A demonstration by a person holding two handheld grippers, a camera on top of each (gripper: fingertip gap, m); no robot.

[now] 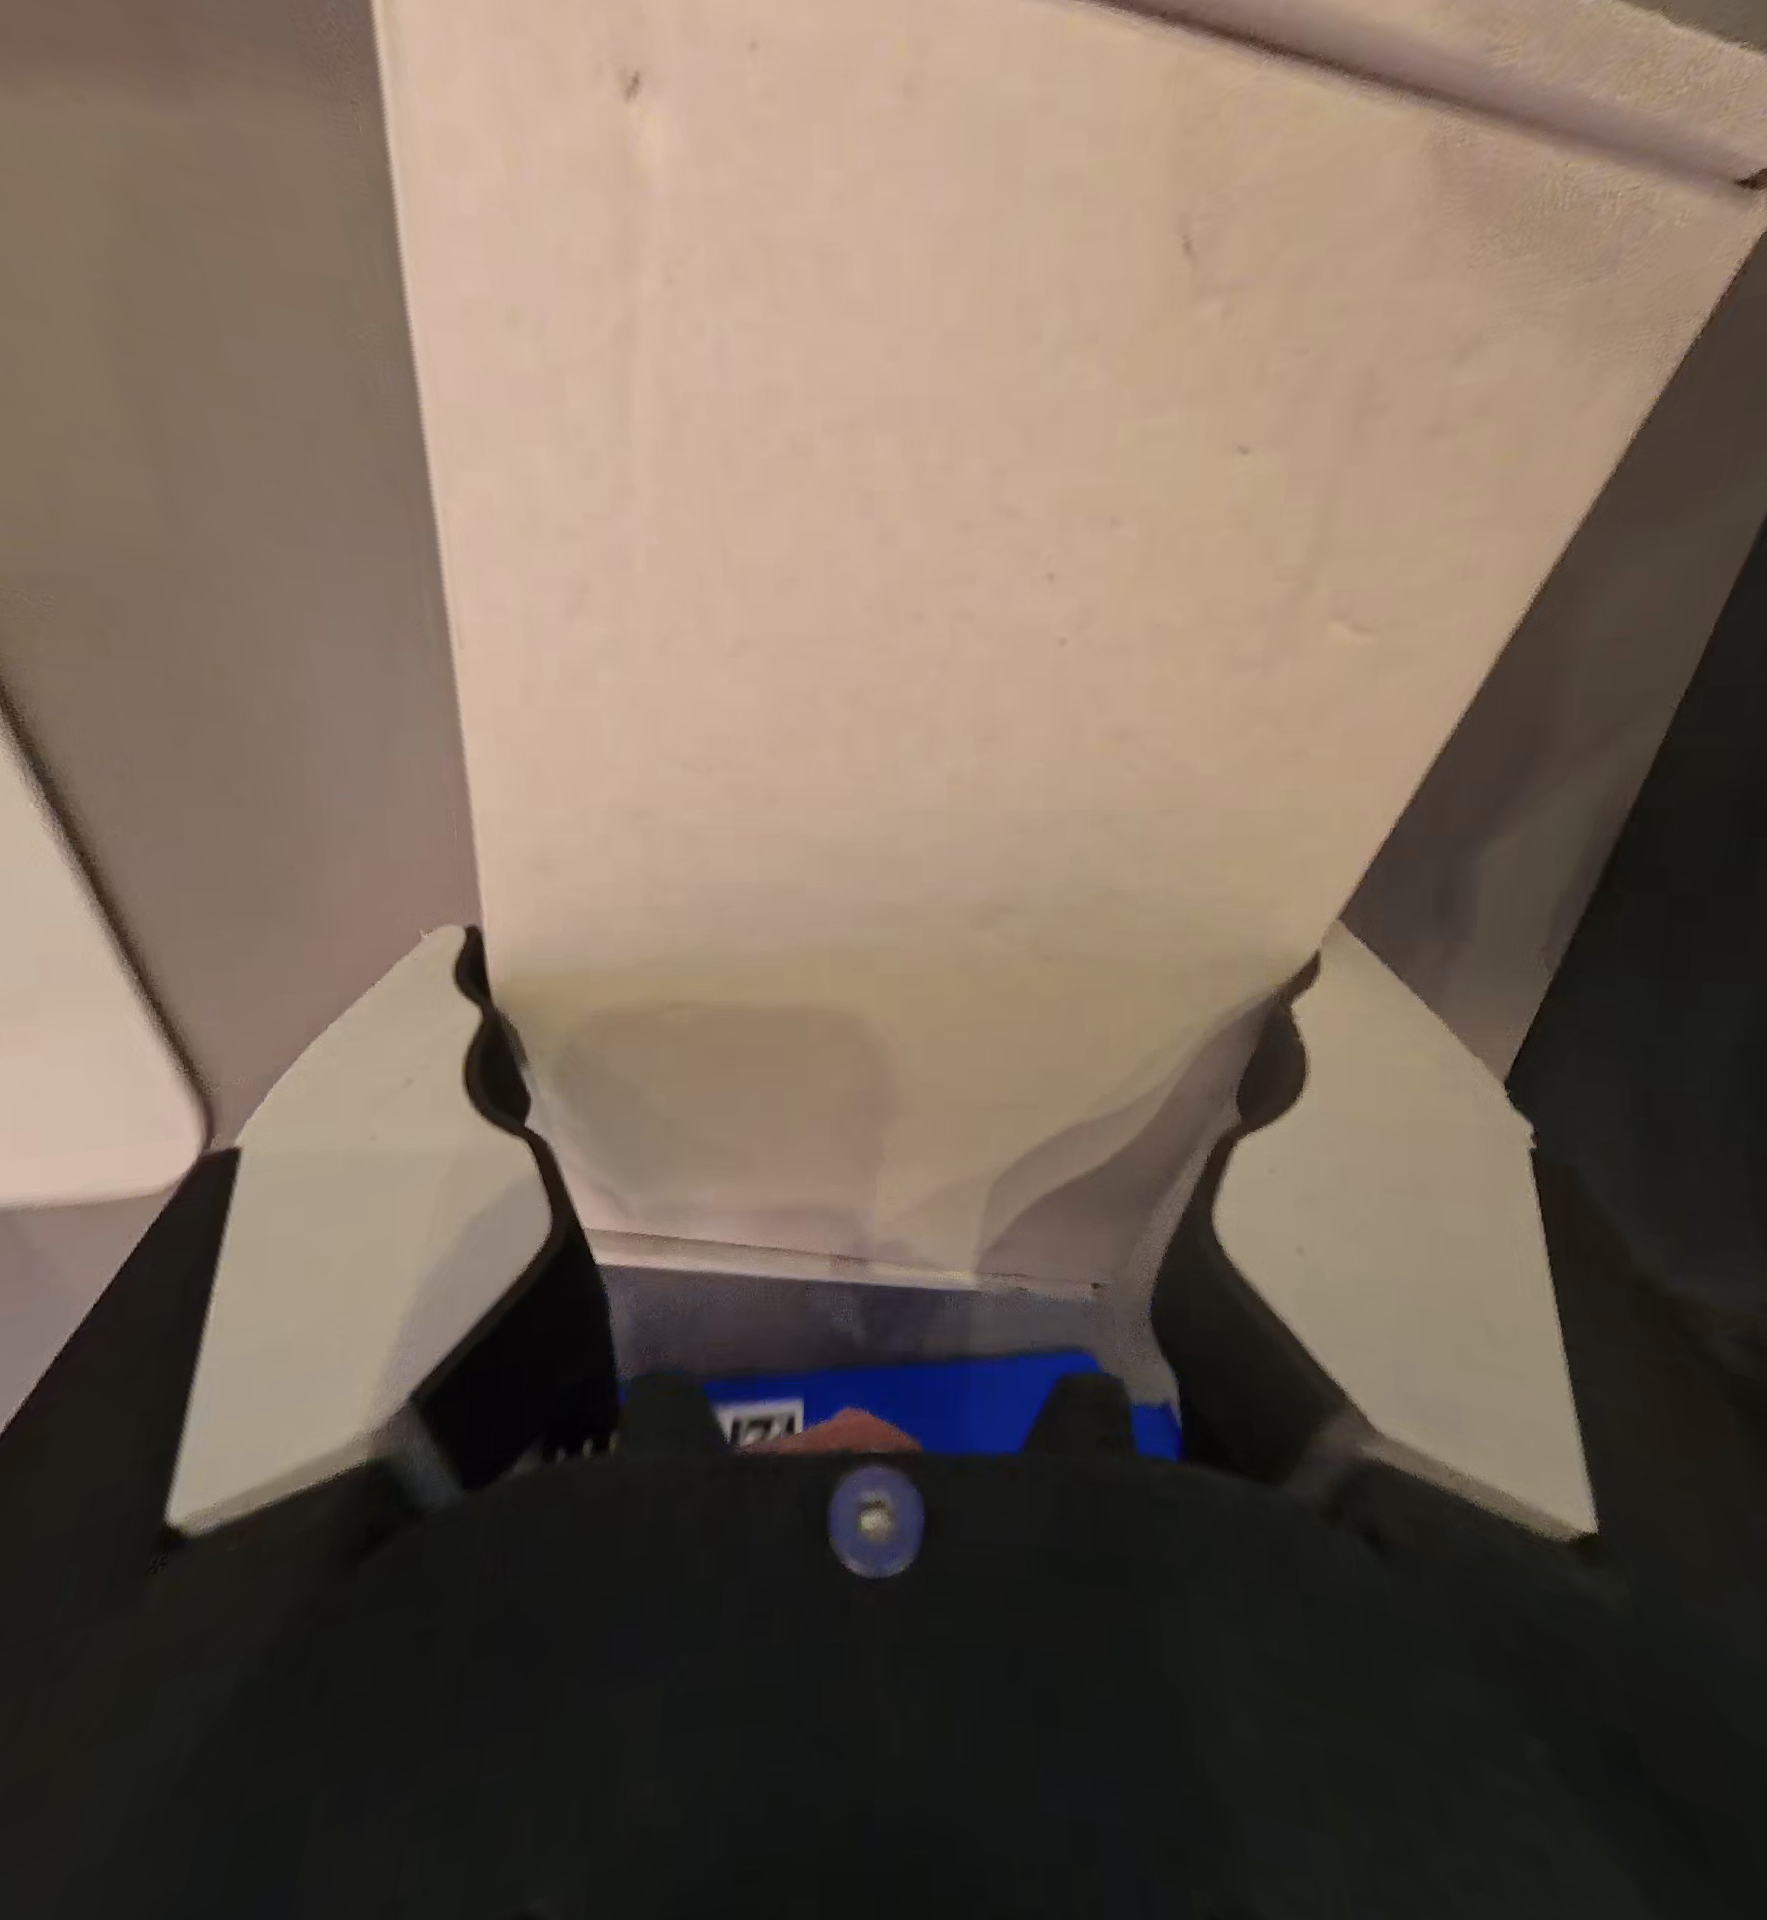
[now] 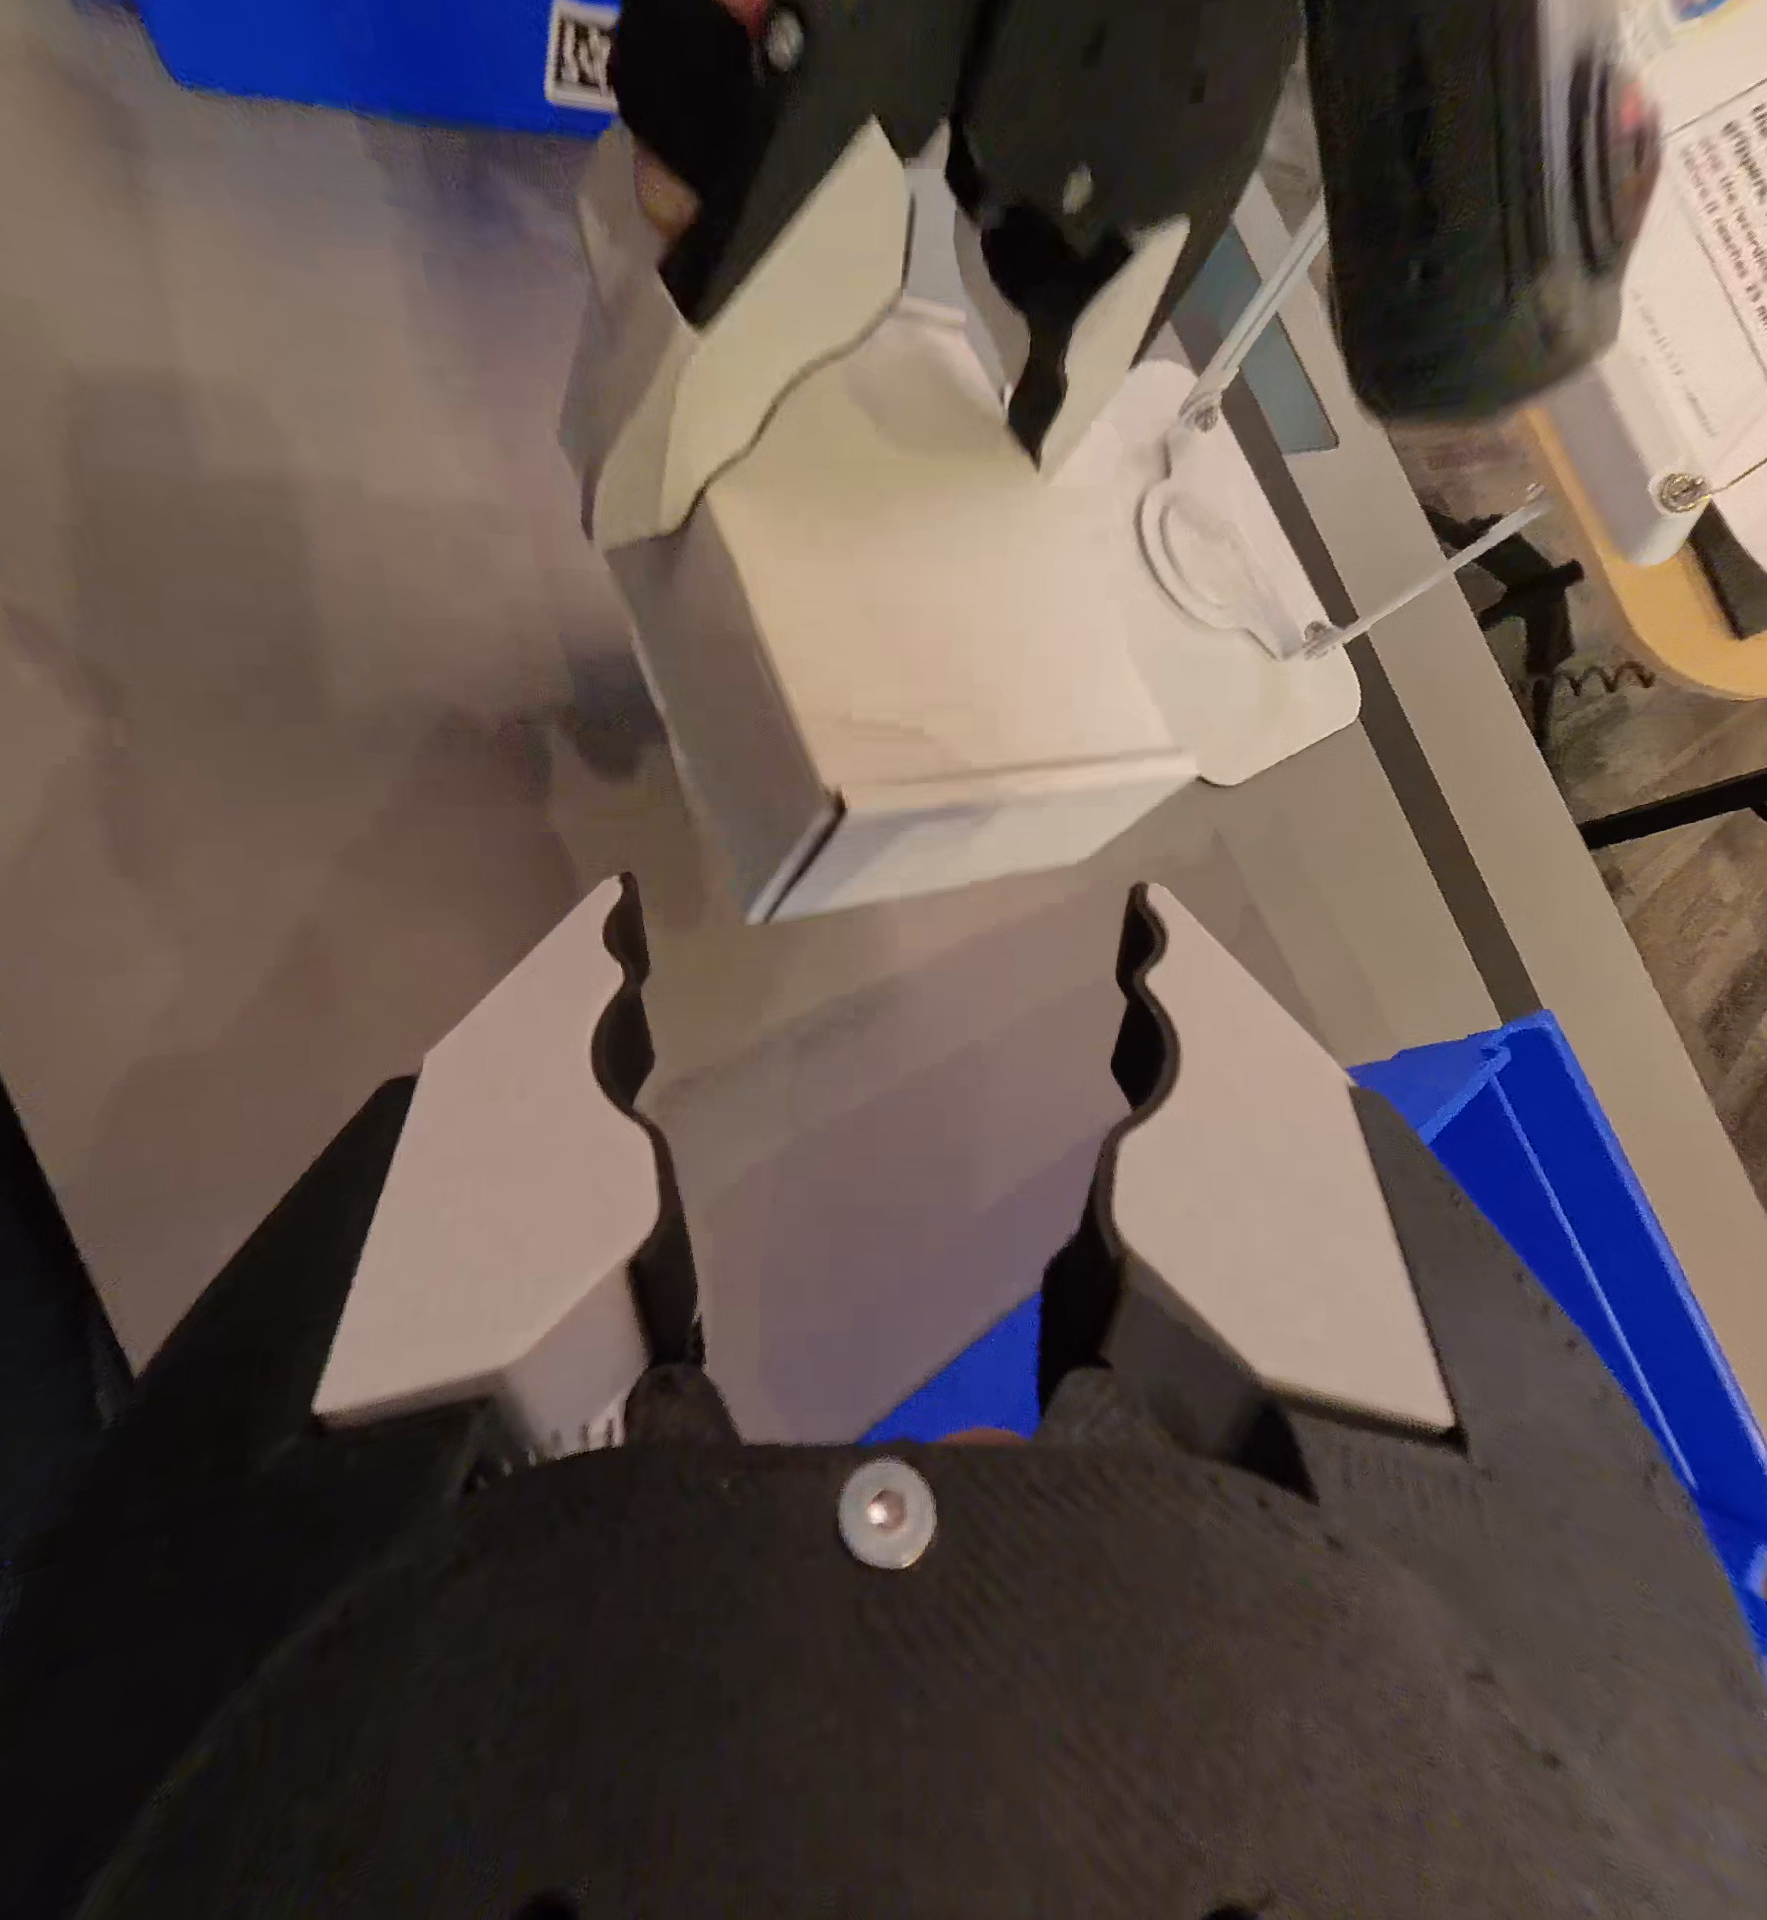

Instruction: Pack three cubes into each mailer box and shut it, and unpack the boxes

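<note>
One white mailer box (image 2: 920, 665) sits closed on the grey desk (image 2: 235, 520), near its far right edge, and the left gripper (image 2: 858, 353) is on top of it, its jaws spread apart with the tips on or just over the lid at the end away from the right gripper; whether they press the lid or only hover cannot be told. In the left wrist view the lid (image 1: 910, 520) fills the frame between the parted jaws of that gripper (image 1: 889, 1060), which hold nothing. The right gripper (image 2: 889, 997) hangs over bare desk just short of the box's near end, its jaws also wide apart and empty. By my reading the step in hand is either the last of shutting this box or the start of opening it; the pictures do not settle which. The next move likely calls for steadying the box with one gripper while the other works the front flap. Counted: one mailer box, no cubes in view, one blue bin (image 2: 1585, 1247) at the right, another blue thing (image 2: 370, 52) at the far side, and one white stand (image 2: 1243, 623) beside the box.
</note>
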